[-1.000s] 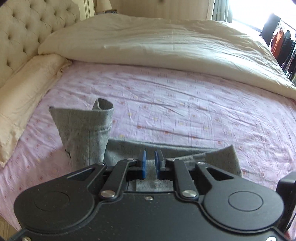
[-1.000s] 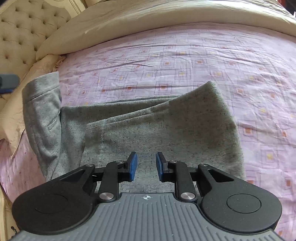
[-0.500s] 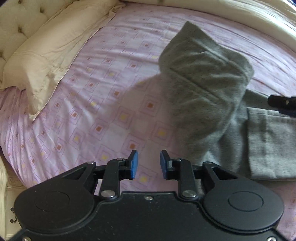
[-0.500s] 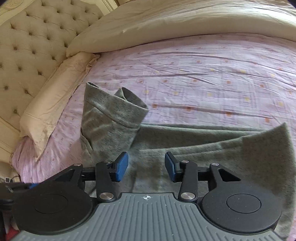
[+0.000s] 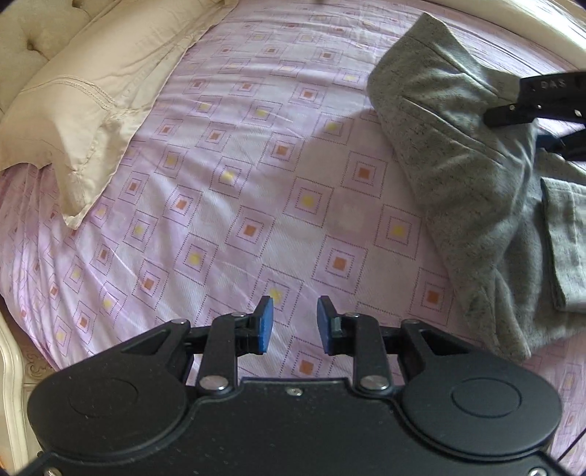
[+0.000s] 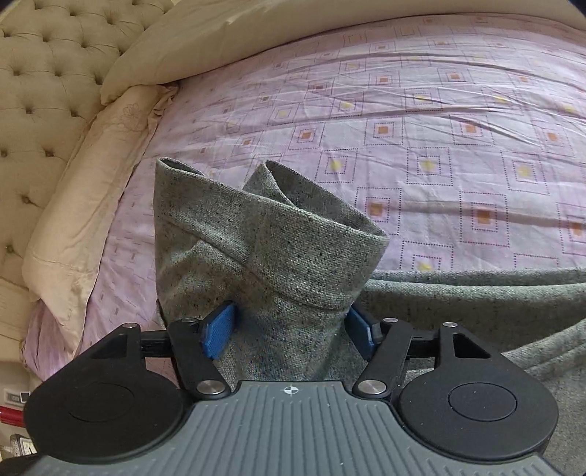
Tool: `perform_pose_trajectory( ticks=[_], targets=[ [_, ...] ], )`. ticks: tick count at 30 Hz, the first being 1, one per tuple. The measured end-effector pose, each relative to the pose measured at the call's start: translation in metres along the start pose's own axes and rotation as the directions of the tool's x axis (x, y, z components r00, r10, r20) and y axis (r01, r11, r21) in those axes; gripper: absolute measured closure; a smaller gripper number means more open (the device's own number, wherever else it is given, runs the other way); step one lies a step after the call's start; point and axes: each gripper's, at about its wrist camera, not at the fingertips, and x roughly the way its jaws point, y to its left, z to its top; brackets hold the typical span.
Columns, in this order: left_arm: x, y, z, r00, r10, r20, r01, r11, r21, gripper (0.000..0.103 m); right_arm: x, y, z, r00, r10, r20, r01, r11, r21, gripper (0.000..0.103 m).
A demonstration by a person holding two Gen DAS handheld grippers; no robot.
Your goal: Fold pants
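Grey pants [image 6: 278, 256] lie on the pink patterned bed sheet [image 6: 439, 110], with the waistband end standing up in a loose bunch. My right gripper [image 6: 289, 331] is open, its blue pads on either side of that upright part. In the left wrist view the pants [image 5: 457, 153] lie at the right, and the right gripper's black fingers [image 5: 512, 111] reach in over them. My left gripper [image 5: 291, 324] is open and empty over bare sheet [image 5: 219, 183], well left of the pants.
A cream pillow [image 5: 91, 84] lies at the left by the tufted headboard [image 6: 44, 73]. A cream duvet [image 6: 238, 33] is piled at the back. The bed's near edge [image 5: 14, 359] runs at the lower left.
My left gripper let go of the pants, opened and swung left over bare sheet. My right gripper opened wider and moved left, so the upright waistband part now sits between its pads.
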Motion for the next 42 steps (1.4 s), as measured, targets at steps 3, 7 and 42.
perform_pose_trajectory(
  ticks=[3,7,42],
  targets=[
    [-0.001,-0.008,-0.005,1.0,-0.008,-0.004,0.008,1.0,-0.01,0.066,-0.014,0.012,0.001,1.0,0.024,0.017,-0.023,0.999,-0.028,0.078],
    [0.0,-0.021,-0.008,1.0,-0.02,-0.024,0.018,0.999,-0.045,0.066,-0.093,0.042,-0.013,0.982,0.136,0.135,-0.122,0.987,-0.11,0.081],
    [-0.008,-0.272,0.05,0.989,-0.141,0.041,0.127,0.963,0.24,0.05,-0.181,-0.109,-0.087,0.841,-0.456,0.291,0.479,0.878,-0.006,0.068]
  ],
)
